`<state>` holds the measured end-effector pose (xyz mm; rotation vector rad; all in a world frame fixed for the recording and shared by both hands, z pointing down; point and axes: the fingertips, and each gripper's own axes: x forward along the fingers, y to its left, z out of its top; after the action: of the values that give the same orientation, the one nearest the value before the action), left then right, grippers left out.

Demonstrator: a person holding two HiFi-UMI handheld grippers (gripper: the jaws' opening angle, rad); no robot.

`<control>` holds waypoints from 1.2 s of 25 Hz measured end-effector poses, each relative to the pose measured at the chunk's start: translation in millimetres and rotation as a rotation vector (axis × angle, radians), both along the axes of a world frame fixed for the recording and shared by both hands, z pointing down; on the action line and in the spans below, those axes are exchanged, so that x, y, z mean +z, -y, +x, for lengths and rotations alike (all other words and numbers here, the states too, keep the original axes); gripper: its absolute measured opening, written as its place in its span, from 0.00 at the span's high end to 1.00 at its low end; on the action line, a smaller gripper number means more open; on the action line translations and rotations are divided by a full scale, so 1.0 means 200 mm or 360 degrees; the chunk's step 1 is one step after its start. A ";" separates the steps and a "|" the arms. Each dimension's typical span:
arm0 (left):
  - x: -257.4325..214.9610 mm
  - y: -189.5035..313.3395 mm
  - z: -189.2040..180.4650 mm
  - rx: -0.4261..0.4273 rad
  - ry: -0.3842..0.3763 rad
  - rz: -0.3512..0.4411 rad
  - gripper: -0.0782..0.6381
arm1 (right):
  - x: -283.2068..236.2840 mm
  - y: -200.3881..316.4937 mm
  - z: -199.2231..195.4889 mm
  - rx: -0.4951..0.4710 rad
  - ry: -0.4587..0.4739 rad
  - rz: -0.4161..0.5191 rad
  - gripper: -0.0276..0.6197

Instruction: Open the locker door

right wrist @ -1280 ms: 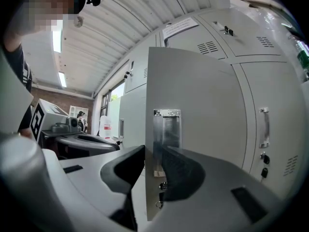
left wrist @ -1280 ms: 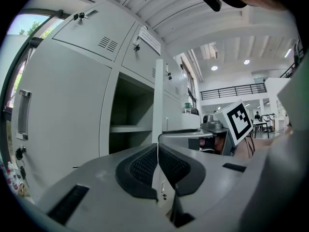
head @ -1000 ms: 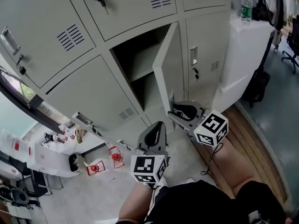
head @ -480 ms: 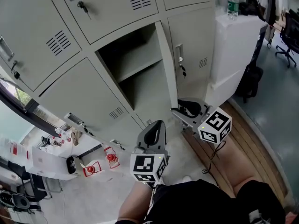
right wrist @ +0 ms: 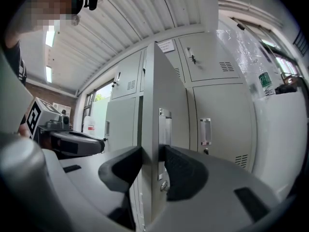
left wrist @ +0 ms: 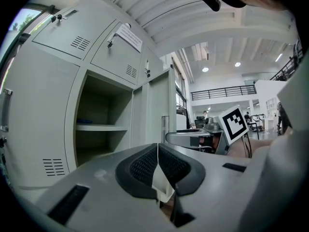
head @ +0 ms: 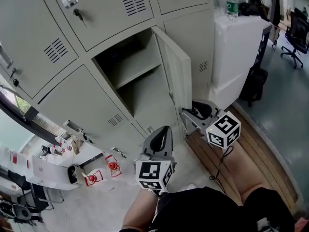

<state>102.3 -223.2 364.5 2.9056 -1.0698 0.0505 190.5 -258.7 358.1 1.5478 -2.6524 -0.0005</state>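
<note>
The grey locker door [head: 176, 76] stands swung out from its open compartment [head: 130, 79], which holds one bare shelf. My right gripper [head: 187, 114] is at the door's lower free edge. In the right gripper view that edge [right wrist: 150, 105], with its handle plate [right wrist: 164, 124], runs between the two pads, and the jaws of the right gripper [right wrist: 152, 166] stand apart around it without a clear squeeze. My left gripper [head: 161, 133] hangs lower and to the left, away from the locker. Its pads [left wrist: 158, 166] meet with nothing between them.
Closed lockers with keys surround the open one. A white cabinet [head: 236, 42] with a water bottle [head: 232, 1] stands right of the lockers, and an office chair [head: 295, 33] beyond it. Small red items [head: 112, 167] lie on the floor at left. The person's legs fill the bottom.
The door has swung further out from the compartment, with the right gripper at its edge. The left gripper has stayed in place.
</note>
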 end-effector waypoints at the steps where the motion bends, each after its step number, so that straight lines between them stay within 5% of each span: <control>1: 0.00 0.00 0.01 0.0003 0.0000 0.0001 0.86 | 0.00 0.00 0.01 -0.0004 -0.0002 0.0002 0.66; 21: 0.01 0.04 0.20 0.0074 0.0010 -0.0007 0.86 | 0.00 0.10 0.52 0.0508 0.0015 -0.0009 0.73; 30: 0.00 0.04 0.19 0.0054 0.0014 -0.0006 0.86 | 0.00 0.12 0.59 0.0574 0.0006 -0.0031 0.74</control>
<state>141.1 -230.7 364.5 2.9229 -1.0204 0.0662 307.6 -282.8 358.2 1.9944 -2.3277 0.0470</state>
